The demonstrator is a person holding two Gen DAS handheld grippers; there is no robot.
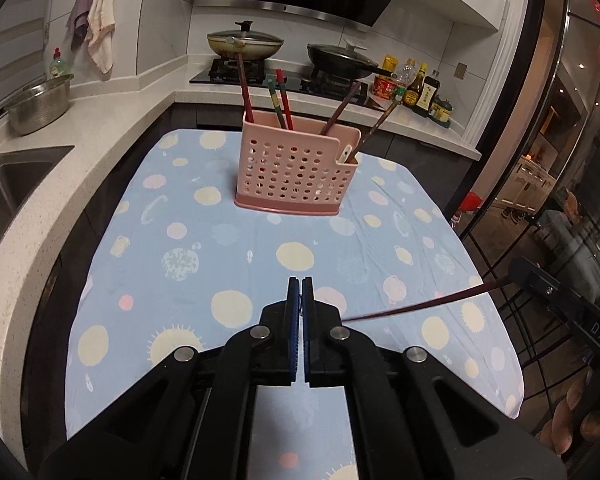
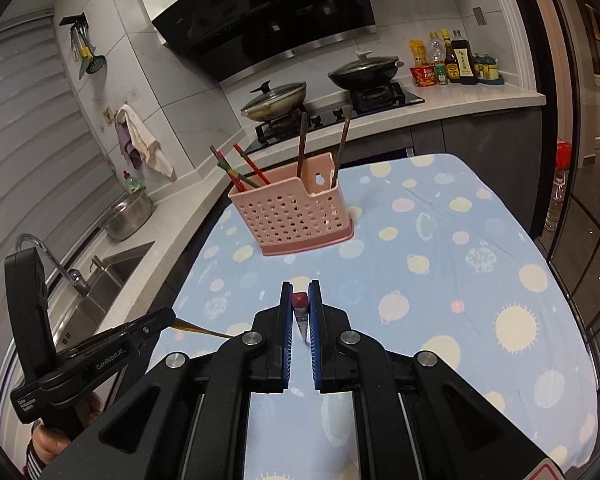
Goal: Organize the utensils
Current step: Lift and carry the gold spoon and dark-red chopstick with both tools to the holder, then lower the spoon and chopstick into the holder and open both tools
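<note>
Each hand-held gripper is clamped shut on one end of a chopstick: the left [image 1: 300, 294] on its thin tip, the right [image 2: 300, 300] on its red-capped end [image 2: 300, 301]. The pink utensil holder [image 1: 296, 170] stands ahead on the bench [image 1: 204, 248]. Held by its ends only, the chopstick could pivot or slip free.

Perforated matt plastic utensil holder [image 1: 296, 168]

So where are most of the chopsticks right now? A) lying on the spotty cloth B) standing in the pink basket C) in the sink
B: several chopsticks stand upright in the pink basket on the spotty cloth.
</note>
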